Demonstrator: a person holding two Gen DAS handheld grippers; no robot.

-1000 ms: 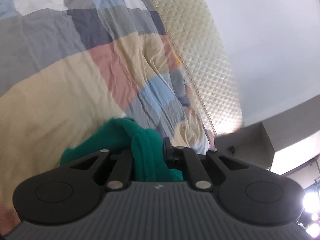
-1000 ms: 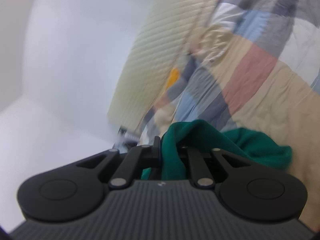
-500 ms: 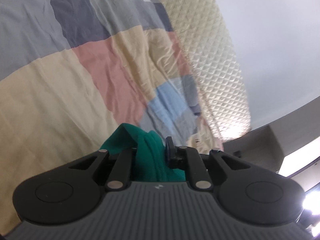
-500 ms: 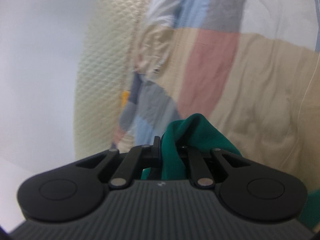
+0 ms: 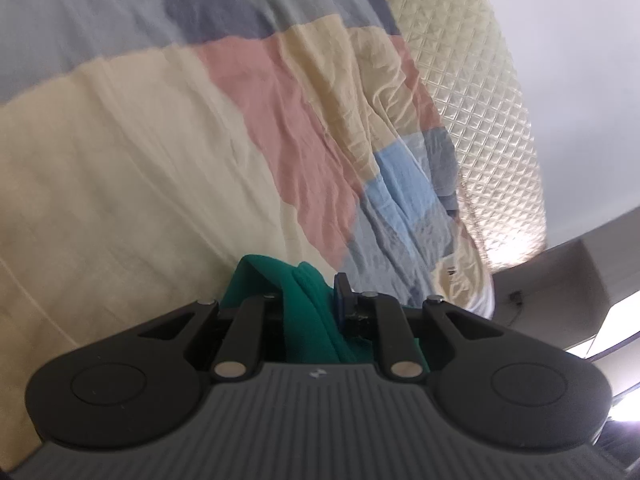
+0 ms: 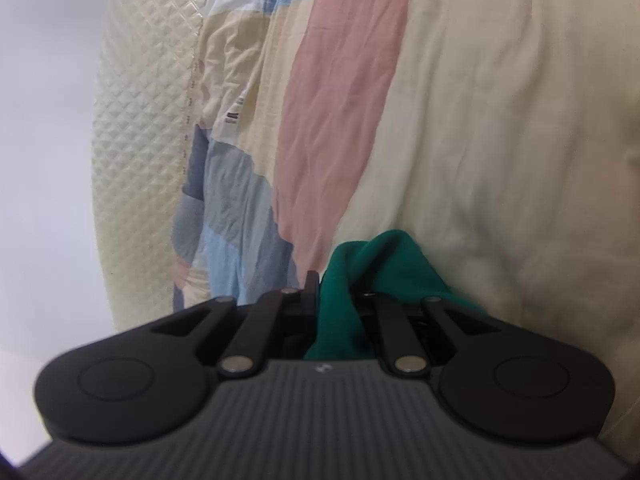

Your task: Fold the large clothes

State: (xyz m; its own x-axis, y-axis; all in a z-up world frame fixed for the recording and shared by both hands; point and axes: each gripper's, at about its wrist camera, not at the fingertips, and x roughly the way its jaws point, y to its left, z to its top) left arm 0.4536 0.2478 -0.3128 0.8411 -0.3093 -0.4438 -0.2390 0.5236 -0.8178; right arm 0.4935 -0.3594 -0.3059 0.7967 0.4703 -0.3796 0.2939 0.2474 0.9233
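A green garment (image 5: 308, 320) is bunched between the jaws of my left gripper (image 5: 312, 292), which are opening slightly; the cloth still fills the gap and touches the right finger (image 5: 342, 294). The left finger is hidden behind the fold. In the right wrist view another part of the green garment (image 6: 384, 256) is pinched in my right gripper (image 6: 338, 292), which is shut on it. Its left finger (image 6: 311, 282) shows; the other lies under the cloth. Both grippers hang low over the bed, pointing slightly down. The rest of the garment is out of sight below the grippers.
A wrinkled patchwork bedspread (image 5: 160, 160) in cream, pink, blue and grey fills both views (image 6: 500, 120). A cream quilted headboard (image 5: 480, 100) runs along the bed's far edge (image 6: 140, 120), with a pale wall behind. Grey furniture (image 5: 580, 272) stands beyond the bed.
Both grippers have come down close to the bedspread with the green garment in them. Less green cloth shows ahead of the fingers. The right view has rolled.
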